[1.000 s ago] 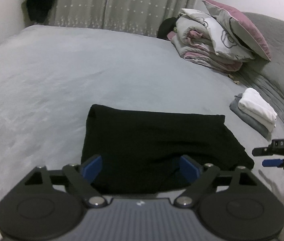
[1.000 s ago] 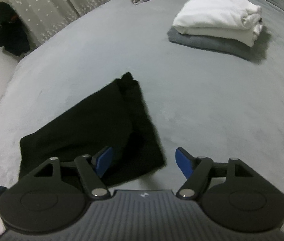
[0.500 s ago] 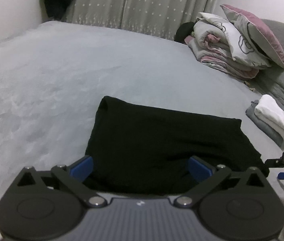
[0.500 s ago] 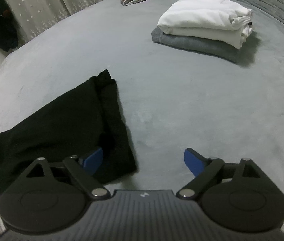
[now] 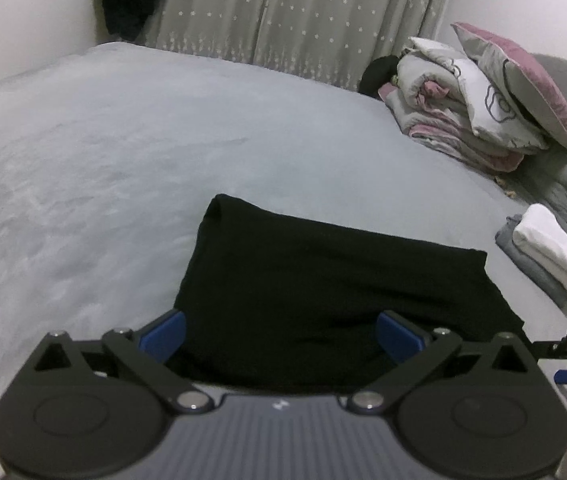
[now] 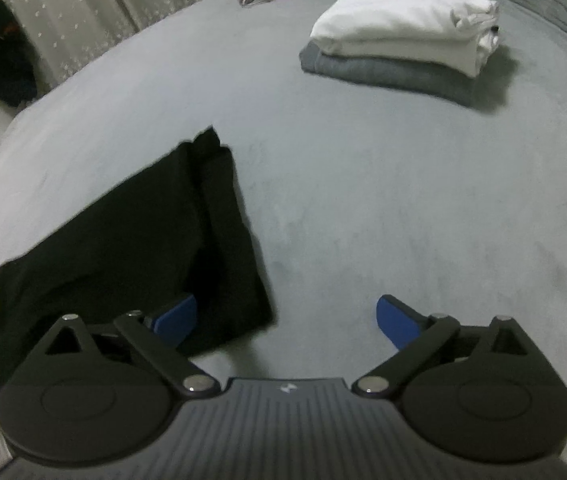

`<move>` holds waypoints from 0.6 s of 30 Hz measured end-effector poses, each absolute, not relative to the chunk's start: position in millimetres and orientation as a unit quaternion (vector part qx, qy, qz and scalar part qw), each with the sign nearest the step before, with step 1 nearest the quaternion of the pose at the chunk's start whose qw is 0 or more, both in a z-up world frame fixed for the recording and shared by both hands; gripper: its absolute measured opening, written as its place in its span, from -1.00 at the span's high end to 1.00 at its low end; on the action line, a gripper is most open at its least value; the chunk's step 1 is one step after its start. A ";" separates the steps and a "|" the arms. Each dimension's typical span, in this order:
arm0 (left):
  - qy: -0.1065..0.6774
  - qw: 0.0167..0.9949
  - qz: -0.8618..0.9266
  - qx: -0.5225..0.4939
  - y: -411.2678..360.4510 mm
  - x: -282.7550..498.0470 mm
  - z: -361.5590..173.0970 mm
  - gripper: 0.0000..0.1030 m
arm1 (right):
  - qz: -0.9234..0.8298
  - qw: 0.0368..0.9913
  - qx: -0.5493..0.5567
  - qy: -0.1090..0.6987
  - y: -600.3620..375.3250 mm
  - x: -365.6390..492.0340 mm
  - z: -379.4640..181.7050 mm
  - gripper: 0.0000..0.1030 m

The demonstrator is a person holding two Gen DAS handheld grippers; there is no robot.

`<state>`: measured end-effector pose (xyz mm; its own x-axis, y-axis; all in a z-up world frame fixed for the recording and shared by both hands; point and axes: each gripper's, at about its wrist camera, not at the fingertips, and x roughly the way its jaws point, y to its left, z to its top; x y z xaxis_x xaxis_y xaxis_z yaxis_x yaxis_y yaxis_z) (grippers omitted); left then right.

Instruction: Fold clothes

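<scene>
Holding our left gripper with jaws spread wide, we are hovering over the near edge of the folded black cloth garment lying flat on the grey plush bedspread, nothing pinched. Our right gripper is opening its jaws at the garment's right corner, pads pressing nothing. We are seeing a folded white top stacked on a folded grey garment well apart

A plain black garment on a pale grey bed; a white folded garment atop a grey one. Grey curtains carry small white dots. Pink-and-grey pillow, pink-striped bedding. Blue pads on black gripper linkages.
</scene>
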<state>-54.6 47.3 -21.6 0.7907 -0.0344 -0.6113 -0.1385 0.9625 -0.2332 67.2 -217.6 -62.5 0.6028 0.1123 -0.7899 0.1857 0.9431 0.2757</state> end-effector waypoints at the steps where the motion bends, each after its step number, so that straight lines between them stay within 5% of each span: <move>1: 0.321 0.937 0.025 -0.131 47.6 -55.7 -21.8 -0.99 | -0.021 0.883 0.165 0.440 -219.3 66.4 -61.0 -0.91; 18: 0.326 0.926 0.080 -0.172 82.6 -46.9 -27.7 -0.99 | -0.022 0.891 0.175 0.418 -236.4 71.1 -56.0 -0.92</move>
